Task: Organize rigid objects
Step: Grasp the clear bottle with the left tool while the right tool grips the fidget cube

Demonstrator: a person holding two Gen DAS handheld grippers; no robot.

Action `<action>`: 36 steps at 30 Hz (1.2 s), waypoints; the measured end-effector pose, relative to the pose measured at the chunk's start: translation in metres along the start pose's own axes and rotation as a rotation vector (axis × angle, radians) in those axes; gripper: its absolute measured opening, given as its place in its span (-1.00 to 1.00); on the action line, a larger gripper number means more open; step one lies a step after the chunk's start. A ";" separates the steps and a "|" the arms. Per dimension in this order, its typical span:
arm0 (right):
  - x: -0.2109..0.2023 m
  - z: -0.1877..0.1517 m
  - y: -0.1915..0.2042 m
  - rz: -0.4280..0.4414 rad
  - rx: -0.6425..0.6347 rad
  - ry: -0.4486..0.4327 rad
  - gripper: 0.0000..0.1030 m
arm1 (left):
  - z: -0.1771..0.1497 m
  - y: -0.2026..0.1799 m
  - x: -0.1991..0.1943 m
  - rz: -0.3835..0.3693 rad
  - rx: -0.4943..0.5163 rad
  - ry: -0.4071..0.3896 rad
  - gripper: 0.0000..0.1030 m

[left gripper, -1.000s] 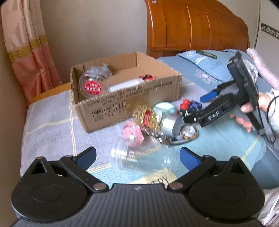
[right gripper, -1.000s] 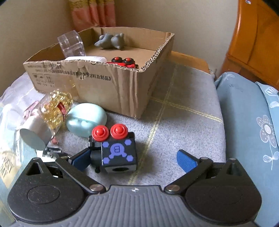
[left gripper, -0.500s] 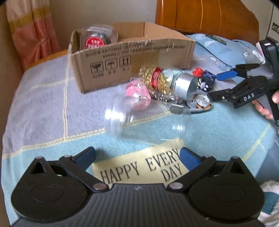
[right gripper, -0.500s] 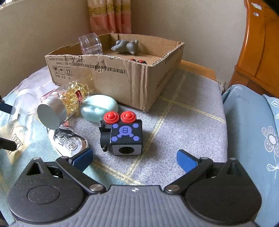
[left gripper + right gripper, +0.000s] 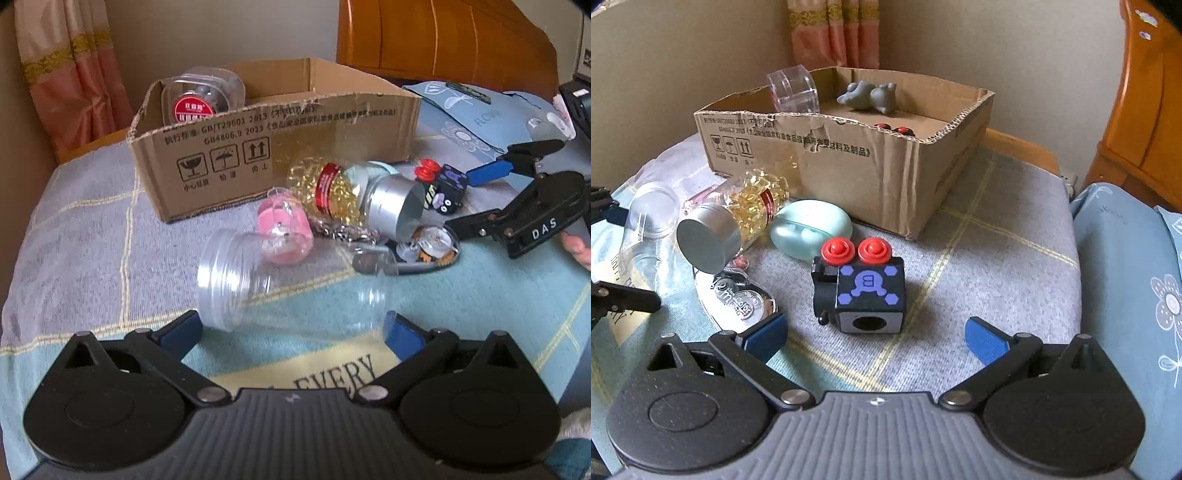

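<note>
- The clear plastic wide-mouth jar, lidless and empty, is seen lying on its side on the bed cover, threaded mouth toward the cover's left edge, near its front edge and well short of the open brown cardboard box.
- Since a second ago the left gripper has been brought down and forward: the jar, then well ahead of it, is now bracketed by the spread blue pads, one at each end. Contact cannot be confirmed.
- This is judged a grasp about to be made, before transfer to the box.
- The right gripper has likewise been advanced; its jaws are held wide, empty, just short of the black cube toy with red buttons.
- The jar's transparent, smooth wall is noted; slippage under a pinch is judged possible.
- The capsule bottle with silver cap is left unsorted beside the box.
</note>
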State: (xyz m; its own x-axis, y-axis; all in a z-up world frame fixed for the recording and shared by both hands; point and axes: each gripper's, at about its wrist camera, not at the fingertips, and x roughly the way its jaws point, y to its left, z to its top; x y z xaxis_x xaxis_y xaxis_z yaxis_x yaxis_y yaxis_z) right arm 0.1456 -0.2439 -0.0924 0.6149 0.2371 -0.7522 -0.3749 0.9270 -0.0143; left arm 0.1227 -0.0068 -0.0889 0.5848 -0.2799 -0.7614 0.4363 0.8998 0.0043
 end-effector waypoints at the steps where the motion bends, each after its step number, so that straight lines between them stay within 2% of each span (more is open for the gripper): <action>1: 0.001 0.002 0.000 0.004 -0.005 0.005 1.00 | 0.001 -0.001 0.000 0.010 0.001 -0.004 0.98; 8: 0.008 0.012 -0.002 0.022 -0.029 0.019 1.00 | 0.009 -0.005 -0.001 0.049 0.006 -0.047 0.98; 20: 0.017 0.028 0.006 0.003 -0.091 0.028 0.99 | 0.012 -0.003 -0.003 0.057 -0.006 -0.068 0.97; 25: 0.013 0.030 0.013 0.013 -0.105 0.031 0.73 | 0.012 -0.004 -0.004 0.063 -0.003 -0.066 0.95; 32: 0.007 0.031 0.021 -0.009 -0.127 0.036 0.48 | 0.012 -0.007 -0.011 0.082 0.020 -0.075 0.95; 36: 0.005 0.032 0.021 -0.032 -0.112 0.037 0.21 | 0.012 -0.007 -0.013 0.084 0.011 -0.079 0.91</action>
State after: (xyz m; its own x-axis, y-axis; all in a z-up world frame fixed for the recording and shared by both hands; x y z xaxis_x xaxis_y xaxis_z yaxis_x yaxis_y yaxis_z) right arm 0.1630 -0.2141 -0.0752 0.6020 0.1951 -0.7742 -0.4321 0.8951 -0.1104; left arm 0.1209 -0.0135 -0.0713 0.6714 -0.2291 -0.7048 0.3903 0.9178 0.0734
